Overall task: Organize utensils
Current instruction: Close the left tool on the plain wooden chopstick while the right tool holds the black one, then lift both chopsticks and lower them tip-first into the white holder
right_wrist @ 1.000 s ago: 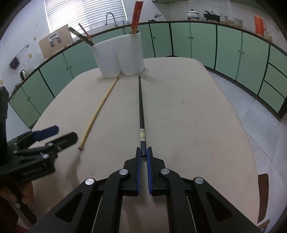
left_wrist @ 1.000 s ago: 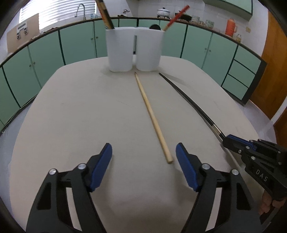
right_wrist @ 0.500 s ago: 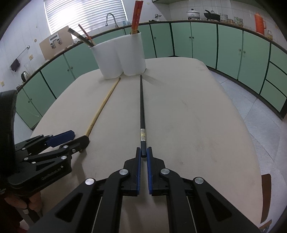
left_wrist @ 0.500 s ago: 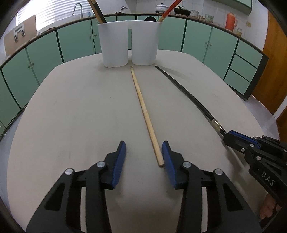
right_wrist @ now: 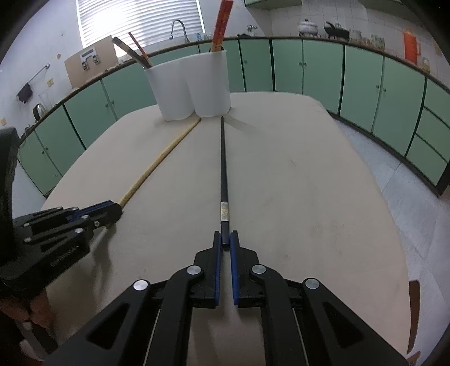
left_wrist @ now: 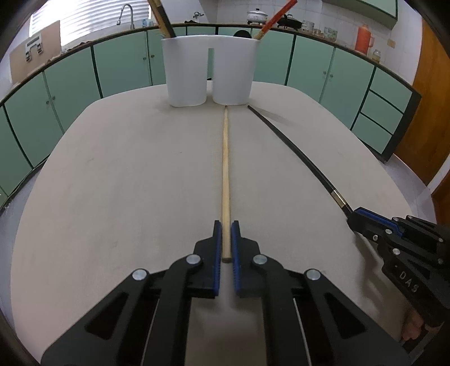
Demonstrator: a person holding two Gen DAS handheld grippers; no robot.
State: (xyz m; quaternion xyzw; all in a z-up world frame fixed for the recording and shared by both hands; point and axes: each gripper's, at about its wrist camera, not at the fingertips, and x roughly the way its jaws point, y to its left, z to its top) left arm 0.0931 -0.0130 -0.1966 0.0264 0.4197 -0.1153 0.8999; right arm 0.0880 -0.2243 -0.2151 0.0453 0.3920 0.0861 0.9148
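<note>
A long wooden chopstick (left_wrist: 225, 169) lies lengthwise on the beige table (left_wrist: 126, 183), its far tip near the white two-part utensil holder (left_wrist: 209, 74). My left gripper (left_wrist: 226, 228) is shut on the chopstick's near end. A black chopstick (right_wrist: 222, 169) with a silver band runs beside it toward the holder (right_wrist: 191, 84). My right gripper (right_wrist: 224, 236) is shut on its near end. Each gripper also shows in the other's view: the right gripper (left_wrist: 362, 218) at the right edge, the left gripper (right_wrist: 111, 208) at the left edge. The wooden chopstick (right_wrist: 157, 166) shows there too.
The holder carries dark and red utensils (right_wrist: 222, 25) standing upright. Green cabinets (left_wrist: 70, 78) ring the table, with a sink tap (left_wrist: 125, 11), pots and an orange flask (left_wrist: 362, 39) on the counter. A wooden door (left_wrist: 430, 98) stands at the right.
My left gripper's jaws closed from wide open onto the near end of the wooden chopstick. The right gripper stayed shut on the black chopstick.
</note>
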